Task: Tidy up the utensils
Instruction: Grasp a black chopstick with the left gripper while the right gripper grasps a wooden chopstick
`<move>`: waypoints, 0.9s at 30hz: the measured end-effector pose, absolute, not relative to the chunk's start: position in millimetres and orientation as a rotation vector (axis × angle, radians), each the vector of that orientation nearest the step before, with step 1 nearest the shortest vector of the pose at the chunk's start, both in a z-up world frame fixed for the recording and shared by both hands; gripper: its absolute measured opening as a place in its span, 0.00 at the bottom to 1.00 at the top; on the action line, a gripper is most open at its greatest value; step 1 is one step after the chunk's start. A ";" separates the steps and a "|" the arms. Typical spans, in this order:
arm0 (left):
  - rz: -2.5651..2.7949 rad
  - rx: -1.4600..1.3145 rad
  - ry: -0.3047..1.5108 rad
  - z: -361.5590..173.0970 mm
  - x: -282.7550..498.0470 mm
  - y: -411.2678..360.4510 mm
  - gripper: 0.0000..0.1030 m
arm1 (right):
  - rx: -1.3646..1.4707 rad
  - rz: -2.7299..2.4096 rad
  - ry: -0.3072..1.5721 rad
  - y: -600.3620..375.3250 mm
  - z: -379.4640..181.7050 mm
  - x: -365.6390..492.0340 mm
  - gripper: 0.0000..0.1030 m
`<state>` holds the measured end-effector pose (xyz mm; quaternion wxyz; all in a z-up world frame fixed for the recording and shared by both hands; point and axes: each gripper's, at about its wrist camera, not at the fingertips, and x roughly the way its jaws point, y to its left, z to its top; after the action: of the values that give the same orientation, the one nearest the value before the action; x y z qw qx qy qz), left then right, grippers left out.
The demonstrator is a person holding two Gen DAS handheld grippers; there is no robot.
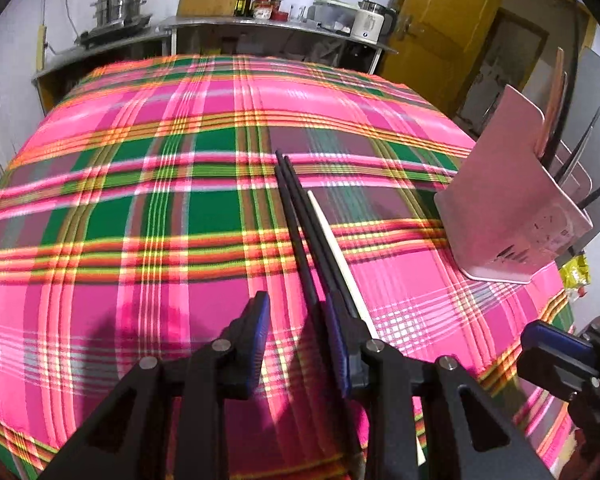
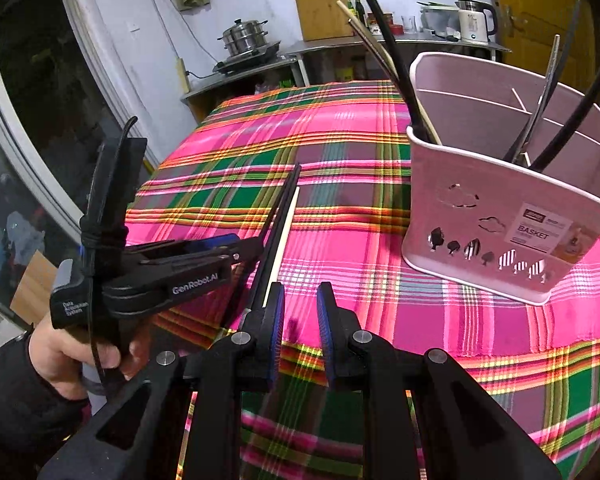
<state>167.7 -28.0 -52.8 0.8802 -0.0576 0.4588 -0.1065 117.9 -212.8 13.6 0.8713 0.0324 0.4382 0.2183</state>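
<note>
Two black chopsticks [image 1: 296, 216] and a white chopstick [image 1: 332, 240] lie together on the plaid tablecloth [image 1: 140, 200]. My left gripper [image 1: 296, 300] hovers over their near ends, open. The sticks run along the inner side of its right finger [image 1: 338, 344], and no pad presses them. From the right wrist view, the left gripper [image 2: 244, 246] reaches in from the left to the chopsticks [image 2: 278, 220]. My right gripper [image 2: 301, 288] is open and empty, just right of the sticks. The pink utensil basket [image 2: 500, 220] stands upright at the right, with chopsticks and other utensils in its compartments.
A person's hand [image 2: 80, 352] in a dark sleeve holds the left gripper. The basket [image 1: 508, 200] sits near the table's right edge. Behind the table a metal counter [image 1: 220, 26] carries a steel pot [image 1: 120, 4], bottles and a white kettle [image 1: 370, 20]. A yellow door [image 1: 440, 20] is at the back right.
</note>
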 end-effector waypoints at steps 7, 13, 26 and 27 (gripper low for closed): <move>-0.190 -0.030 0.923 -53.3 167.7 -37.3 0.26 | 0.048 0.461 0.928 -198.0 8.8 127.3 0.17; -0.138 -0.056 0.915 -53.7 164.3 -18.5 0.19 | 0.029 0.455 0.938 -184.7 2.4 145.6 0.17; -0.119 -0.150 0.903 -57.4 154.0 17.6 0.17 | -0.025 0.445 0.996 -147.9 -29.4 198.7 0.17; -0.121 -0.151 0.901 -57.7 153.8 17.7 0.17 | -0.033 0.439 1.005 -146.7 -32.6 200.6 0.17</move>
<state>153.8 17.7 -57.7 0.8956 -0.0728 0.4349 -0.0585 200.6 -146.7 -32.6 0.8533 -0.0156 0.4777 0.2085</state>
